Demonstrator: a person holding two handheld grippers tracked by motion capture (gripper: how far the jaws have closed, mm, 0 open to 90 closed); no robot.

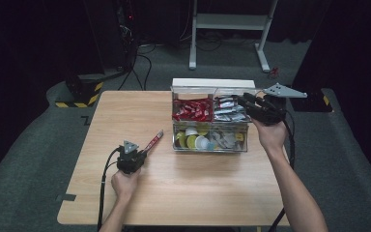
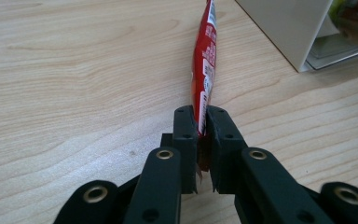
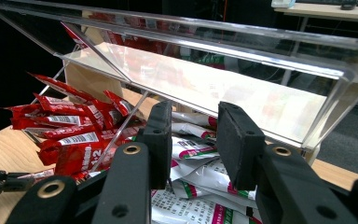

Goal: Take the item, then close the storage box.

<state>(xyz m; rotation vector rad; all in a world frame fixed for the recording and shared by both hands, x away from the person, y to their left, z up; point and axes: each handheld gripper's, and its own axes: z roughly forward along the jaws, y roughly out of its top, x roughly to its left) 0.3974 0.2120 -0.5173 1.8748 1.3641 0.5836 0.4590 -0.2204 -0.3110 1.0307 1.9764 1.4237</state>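
Only just left gripper [image 2: 200, 122] pinching red sachet [image 2: 205, 65] — organiser box [image 2: 286, 32] corner near

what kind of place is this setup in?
Probably a lab or recording studio, not a home: black curtains all round, a lone wooden table on grey carpet, hazard-striped equipment base with cables, and a bare desk frame behind.

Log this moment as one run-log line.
left gripper: shut on red sachet, on table | right gripper: open, holding nothing, over white sachets in clear organizer box
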